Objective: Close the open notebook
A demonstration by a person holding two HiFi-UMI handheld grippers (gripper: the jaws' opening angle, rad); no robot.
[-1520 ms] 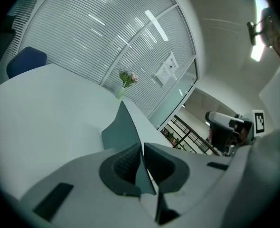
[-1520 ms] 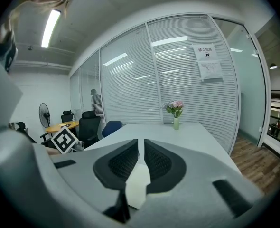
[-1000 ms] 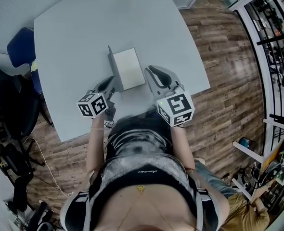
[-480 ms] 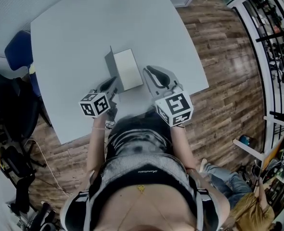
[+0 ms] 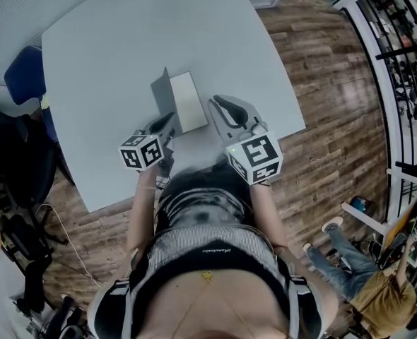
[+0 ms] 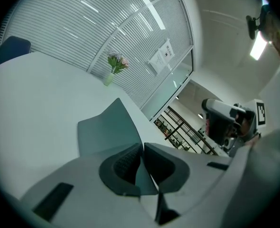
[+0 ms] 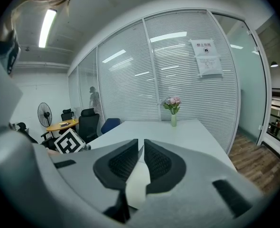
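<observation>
The notebook (image 5: 187, 101) showed a matt grey cover and plain white paper; the table (image 5: 109, 48) looked smooth, matt; the floor (image 5: 321, 83) was grainy wood.

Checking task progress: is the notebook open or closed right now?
Open, partway. Its grey cover stands roughly upright beside the white page, pinched in the left gripper.

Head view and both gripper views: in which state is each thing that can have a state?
notebook: open, white page lying flat.
cover: raised steeply, not yet closed.
left gripper: shut on the cover.
right gripper: shut on the notebook's white page edge.
vase: upright, holding flowers.
</observation>
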